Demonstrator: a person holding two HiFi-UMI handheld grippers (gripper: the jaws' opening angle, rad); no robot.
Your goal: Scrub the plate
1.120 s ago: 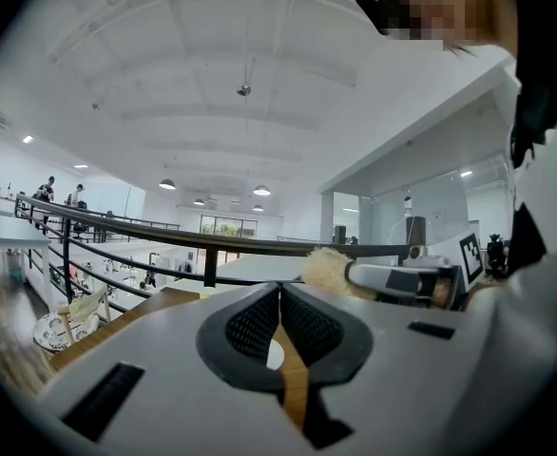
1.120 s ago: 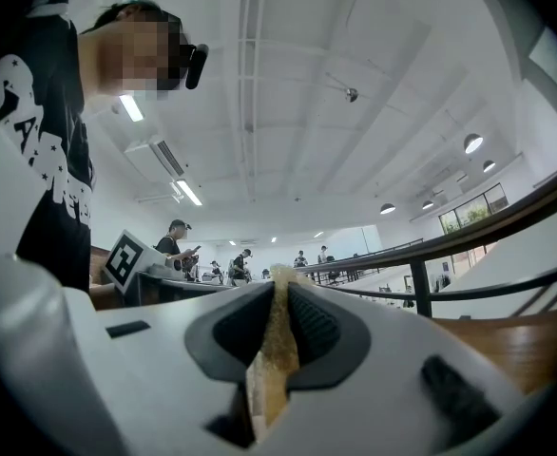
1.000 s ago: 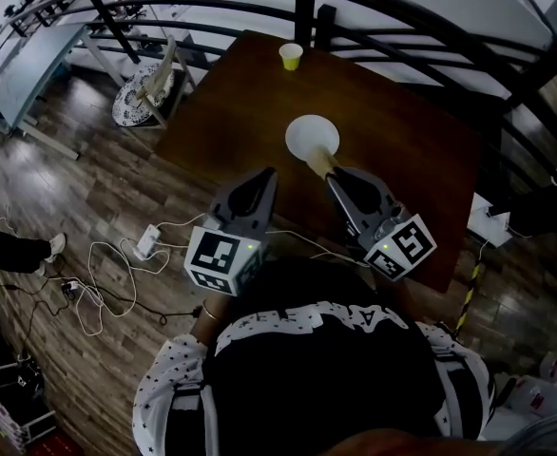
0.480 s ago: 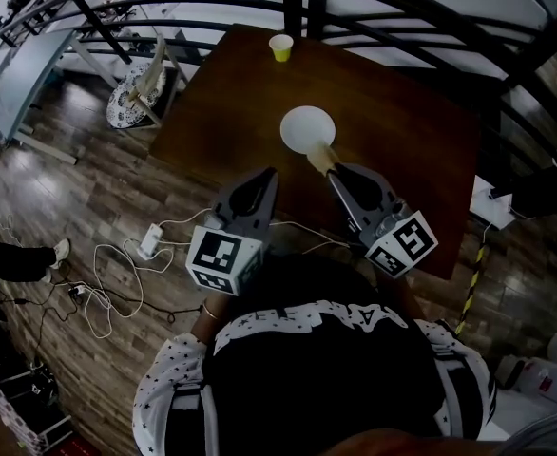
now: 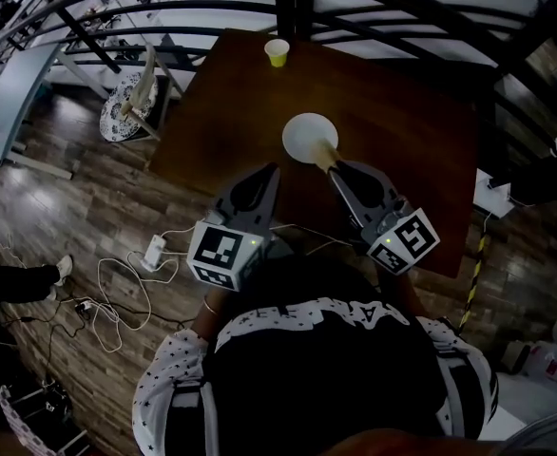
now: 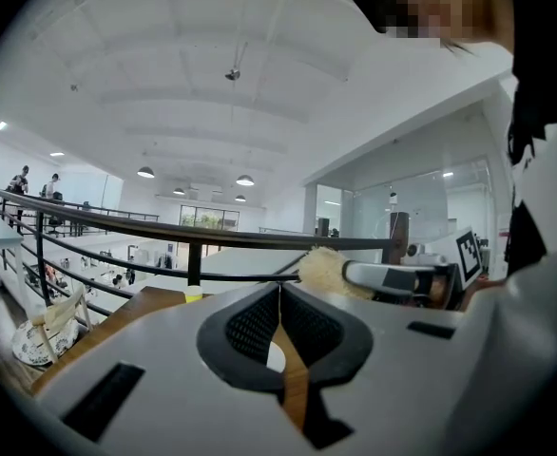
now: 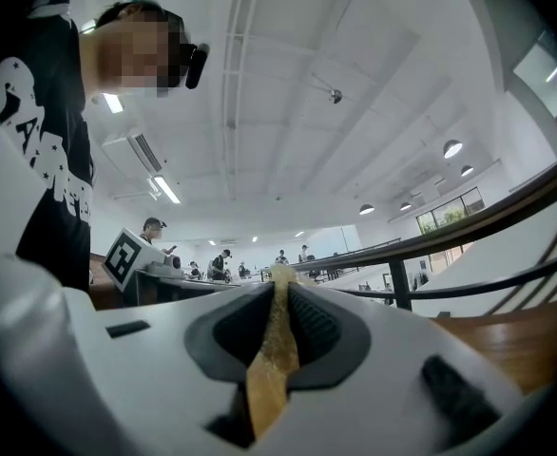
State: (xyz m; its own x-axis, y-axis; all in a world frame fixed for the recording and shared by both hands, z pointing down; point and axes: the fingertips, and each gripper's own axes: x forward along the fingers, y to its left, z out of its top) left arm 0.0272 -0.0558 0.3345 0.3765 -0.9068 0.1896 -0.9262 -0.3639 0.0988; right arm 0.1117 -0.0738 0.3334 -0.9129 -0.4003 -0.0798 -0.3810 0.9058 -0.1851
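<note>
Head view: I see the white plate (image 5: 307,136) on the brown table (image 5: 402,122), with a yellow cup (image 5: 278,52) well apart at the plate's 11 o'clock, near the far edge. Both grippers are over the near edge, and the plate is at about 12 o'clock from the right gripper (image 5: 338,172) and 1 o'clock from the left gripper (image 5: 267,171). In the right gripper view my jaws are clenched on a tan scrub pad (image 7: 271,359) whose tip reaches the plate's 5 o'clock rim, contact unclear, and in the left gripper view the jaws are pressed together with nothing between them.
</note>
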